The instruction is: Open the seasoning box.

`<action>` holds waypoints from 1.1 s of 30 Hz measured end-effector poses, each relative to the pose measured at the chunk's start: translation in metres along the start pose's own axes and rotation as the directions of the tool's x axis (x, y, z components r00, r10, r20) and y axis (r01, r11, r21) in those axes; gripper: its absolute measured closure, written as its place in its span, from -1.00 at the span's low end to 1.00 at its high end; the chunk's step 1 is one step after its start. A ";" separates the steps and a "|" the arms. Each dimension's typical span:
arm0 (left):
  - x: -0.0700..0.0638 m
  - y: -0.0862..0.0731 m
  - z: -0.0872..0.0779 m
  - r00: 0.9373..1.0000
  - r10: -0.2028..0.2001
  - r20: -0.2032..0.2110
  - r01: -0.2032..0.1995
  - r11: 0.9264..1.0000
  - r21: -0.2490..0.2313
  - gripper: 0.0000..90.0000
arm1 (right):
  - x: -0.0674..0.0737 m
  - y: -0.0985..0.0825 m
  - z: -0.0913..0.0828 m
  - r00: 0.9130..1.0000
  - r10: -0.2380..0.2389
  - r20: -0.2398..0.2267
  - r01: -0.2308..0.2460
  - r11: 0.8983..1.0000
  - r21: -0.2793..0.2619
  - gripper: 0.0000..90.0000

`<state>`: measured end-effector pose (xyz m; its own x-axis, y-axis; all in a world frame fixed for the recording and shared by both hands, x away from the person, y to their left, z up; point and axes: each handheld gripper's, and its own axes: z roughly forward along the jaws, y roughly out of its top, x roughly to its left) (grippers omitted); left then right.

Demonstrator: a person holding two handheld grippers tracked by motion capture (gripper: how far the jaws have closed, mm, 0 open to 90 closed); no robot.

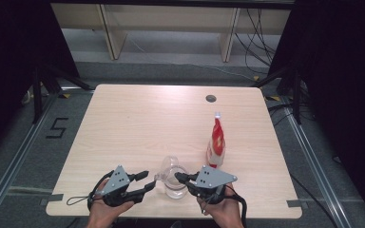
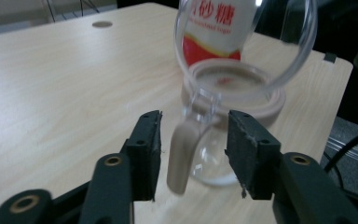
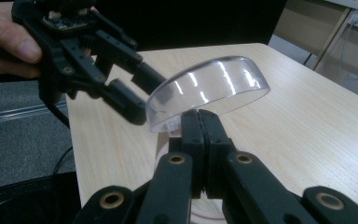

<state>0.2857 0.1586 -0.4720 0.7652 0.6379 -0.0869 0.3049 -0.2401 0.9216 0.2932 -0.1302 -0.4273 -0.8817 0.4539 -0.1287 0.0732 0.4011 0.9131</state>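
Jar (image 1: 175, 186): clear glass, stood near the surface's (image 1: 138, 128) front edge, between both grippers.
Lid (image 3: 209, 91): clear, hinged open, tilted.
Right gripper (image 3: 199, 122): fingers clamped on the lid's edge.
Left gripper (image 2: 193, 149): fingers held apart, the jar's clasp (image 2: 182, 154) flanked, untouched.
Sugar bag (image 1: 216, 142): upright just behind the jar.
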 end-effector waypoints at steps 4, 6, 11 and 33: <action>0.001 -0.010 -0.006 1.000 -0.003 -0.002 0.003 1.000 0.024 0.02 | 0.000 0.002 0.002 1.000 -0.005 0.002 0.005 1.000 -0.009 1.00; 0.001 -0.014 -0.006 1.000 0.012 -0.012 -0.012 0.999 0.040 -0.06 | 0.001 0.004 0.003 1.000 -0.003 0.001 0.003 1.000 -0.012 1.00; 0.001 -0.019 -0.002 1.000 0.019 -0.011 -0.018 0.997 0.072 -0.23 | 0.005 0.010 0.007 1.000 -0.004 -0.004 0.004 1.000 -0.017 1.00; 0.009 -0.025 0.000 0.999 -0.030 -0.025 0.032 0.995 0.099 -0.39 | 0.006 0.017 0.011 1.000 -0.027 0.000 0.027 0.999 -0.031 0.90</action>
<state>0.2846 0.1701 -0.4952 0.7412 0.6631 -0.1047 0.3838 -0.2905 0.8765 0.2941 -0.1113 -0.4169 -0.8835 0.4427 -0.1534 0.0346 0.3881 0.9210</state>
